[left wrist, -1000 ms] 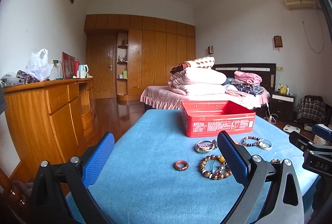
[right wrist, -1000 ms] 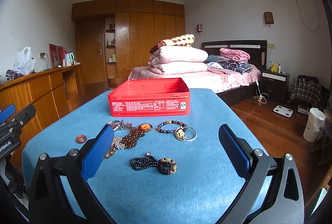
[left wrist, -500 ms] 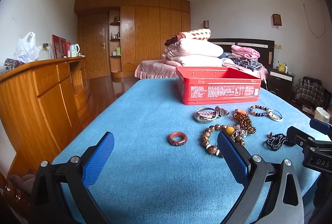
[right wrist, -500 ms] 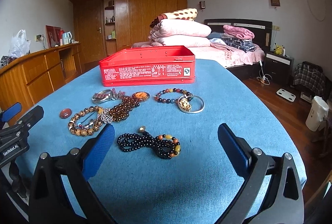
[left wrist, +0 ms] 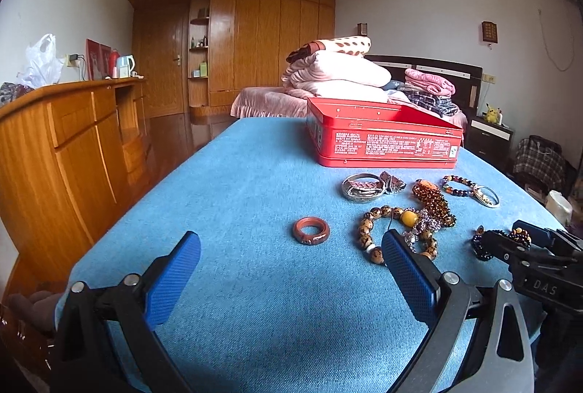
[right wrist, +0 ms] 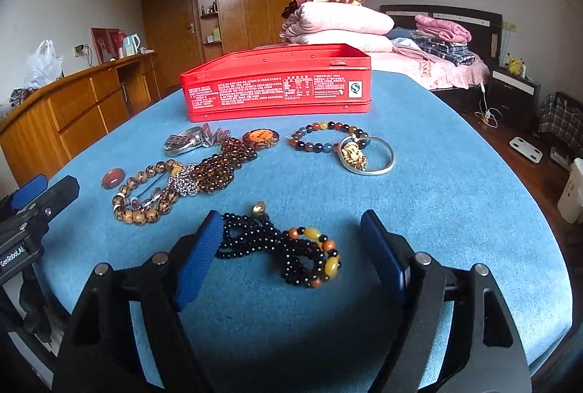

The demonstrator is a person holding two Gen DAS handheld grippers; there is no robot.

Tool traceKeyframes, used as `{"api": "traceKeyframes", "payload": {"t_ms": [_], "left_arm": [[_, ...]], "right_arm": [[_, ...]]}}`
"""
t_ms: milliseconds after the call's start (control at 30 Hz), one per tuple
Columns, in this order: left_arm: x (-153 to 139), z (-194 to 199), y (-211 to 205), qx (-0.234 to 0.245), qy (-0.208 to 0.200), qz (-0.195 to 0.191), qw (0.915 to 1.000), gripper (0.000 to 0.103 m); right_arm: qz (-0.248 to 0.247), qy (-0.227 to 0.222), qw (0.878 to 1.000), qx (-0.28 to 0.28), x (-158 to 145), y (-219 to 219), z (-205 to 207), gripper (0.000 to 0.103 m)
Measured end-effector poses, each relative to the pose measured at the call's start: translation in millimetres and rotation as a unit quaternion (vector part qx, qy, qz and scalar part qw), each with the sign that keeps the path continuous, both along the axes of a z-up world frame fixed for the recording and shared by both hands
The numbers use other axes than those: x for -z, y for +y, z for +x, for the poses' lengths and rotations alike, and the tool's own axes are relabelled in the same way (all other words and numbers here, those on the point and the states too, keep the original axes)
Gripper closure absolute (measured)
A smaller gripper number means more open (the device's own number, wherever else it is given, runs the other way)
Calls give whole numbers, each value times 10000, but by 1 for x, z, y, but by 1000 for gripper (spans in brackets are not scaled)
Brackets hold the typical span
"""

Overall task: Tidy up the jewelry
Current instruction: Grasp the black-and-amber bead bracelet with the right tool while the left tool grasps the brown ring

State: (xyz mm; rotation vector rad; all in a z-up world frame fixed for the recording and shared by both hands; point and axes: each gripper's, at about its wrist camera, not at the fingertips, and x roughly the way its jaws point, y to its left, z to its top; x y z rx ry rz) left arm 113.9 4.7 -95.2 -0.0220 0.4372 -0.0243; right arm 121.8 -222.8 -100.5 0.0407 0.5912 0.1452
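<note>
A blue cloth (right wrist: pixel 437 145) is covering the table, and an open red tin (right wrist: pixel 277 85) is sitting toward its far end; everything else is placed here relative to that tin. Just in front of the tin, the jewelry is lying loose on the cloth: a silver bangle with clips (right wrist: pixel 184 141), a dark amber bead strand (right wrist: pixel 222 167) with an orange pendant, a multicoloured bead bracelet (right wrist: pixel 328 134) touching a silver ring with a gold charm (right wrist: pixel 366 154), a spotted wooden bead bracelet (right wrist: pixel 145 196), and a reddish stone ring (left wrist: pixel 311 230) lying apart to the left. Nearest the cameras, well in front of the tin, a black bead necklace (right wrist: pixel 277 247) is lying in a heap.

The right gripper (right wrist: pixel 291 247) is closing around that necklace, its blue pads still clear of the beads on both sides. The left gripper (left wrist: pixel 291 258) is hovering with its jaws spread wide over bare cloth, just short of the stone ring.

Behind the tin, a bed (right wrist: pixel 437 65) is carrying folded pink quilts (right wrist: pixel 335 24). A wooden wardrobe wall (left wrist: pixel 233 39) is filling the far end of the room, and a wooden sideboard (left wrist: pixel 65 137) is running along the left wall.
</note>
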Motion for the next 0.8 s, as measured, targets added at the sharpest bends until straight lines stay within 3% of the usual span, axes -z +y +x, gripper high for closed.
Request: {"api": "traceKeyframes", "payload": {"t_ms": [33,167,233,300,500,600,633,667,800], "left_arm": [[1,1,-1,11,26,-12,10000,6],[3,4,-1,11,76,-23,10000,6],[3,5,-1,-7,82,-27,10000,6],[3,6,0,-22,91,-29,10000,6],[-2,17,5,-105,165,-115,9997,6],[-3,27,2,-170,268,28,9995,16],[-2,33,1,-213,359,84,9991,19],[0,39,0,-241,461,110,9986,20],[8,52,2,-151,769,-63,9969,36]], "right_arm": [[36,5,10000,-84,0,1,0,41],[83,1,9995,-311,-1,0,-1,51],[92,6,9992,-376,-1,0,-3,65],[107,21,9988,-482,-2,1,-4,71],[255,64,9982,-545,-4,-2,-6,75],[222,54,9982,-563,-6,-2,-6,76],[233,47,9981,-574,-6,-2,-6,84],[283,61,9977,-610,-7,-3,-6,86],[358,96,9975,-609,-5,-7,-5,86]]}}
